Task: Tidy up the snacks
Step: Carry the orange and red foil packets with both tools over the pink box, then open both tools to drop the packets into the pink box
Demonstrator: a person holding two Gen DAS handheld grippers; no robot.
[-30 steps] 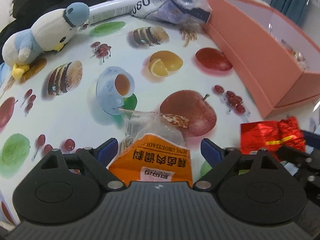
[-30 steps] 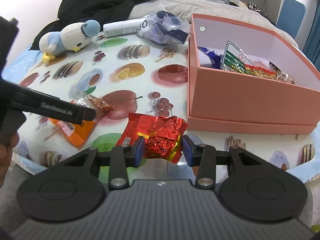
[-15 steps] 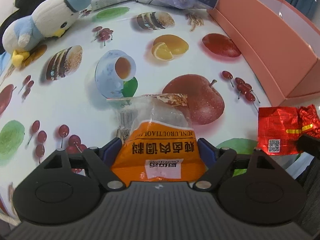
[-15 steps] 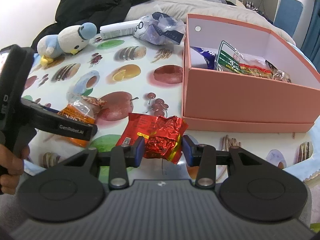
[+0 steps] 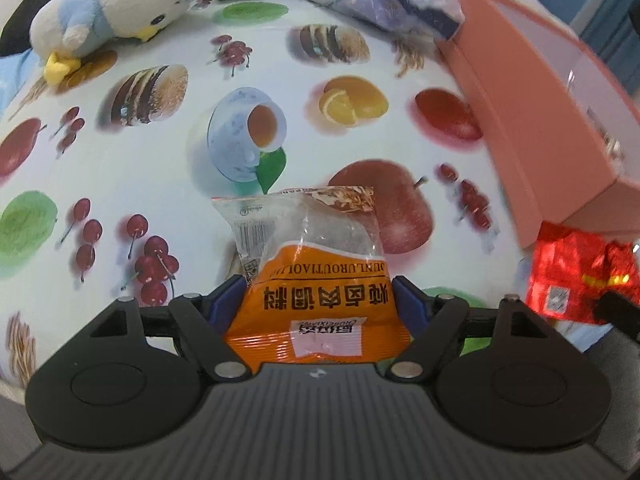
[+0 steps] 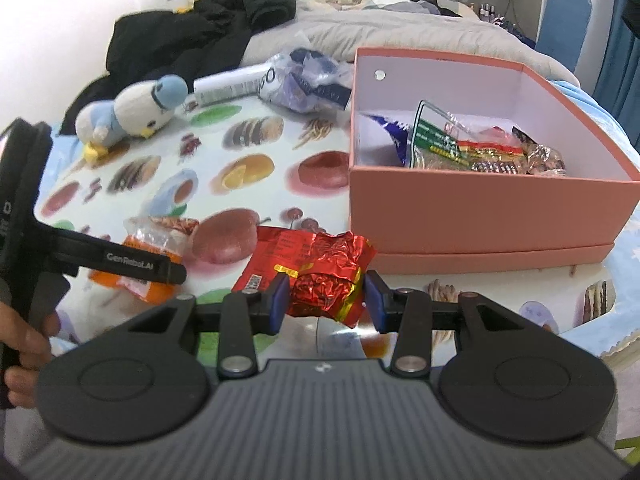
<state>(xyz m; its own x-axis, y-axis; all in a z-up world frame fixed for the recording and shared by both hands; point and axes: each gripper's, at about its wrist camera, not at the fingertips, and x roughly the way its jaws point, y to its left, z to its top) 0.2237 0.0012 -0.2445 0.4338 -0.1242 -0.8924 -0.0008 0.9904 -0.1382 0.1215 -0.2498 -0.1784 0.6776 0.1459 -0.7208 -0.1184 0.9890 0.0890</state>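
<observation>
My left gripper [image 5: 320, 304] is shut on an orange snack packet [image 5: 316, 276] and holds it just above the fruit-print table; the packet also shows in the right wrist view [image 6: 154, 256]. My right gripper [image 6: 324, 300] is shut on a crumpled red foil snack packet [image 6: 320, 272], also seen at the right edge of the left wrist view [image 5: 576, 276]. The pink box [image 6: 480, 216] stands to the right and holds several snack packets [image 6: 460, 148].
A blue-and-white plush bird [image 6: 132, 112] lies at the table's far left. A white tube [image 6: 232, 82] and a crumpled bluish plastic bag [image 6: 312, 80] lie at the far edge. Dark clothes [image 6: 200, 32] and bedding lie behind the table.
My left gripper has closed on the orange packet and lifted it. My right gripper has kept its hold on the red packet and raised it slightly toward the box.
</observation>
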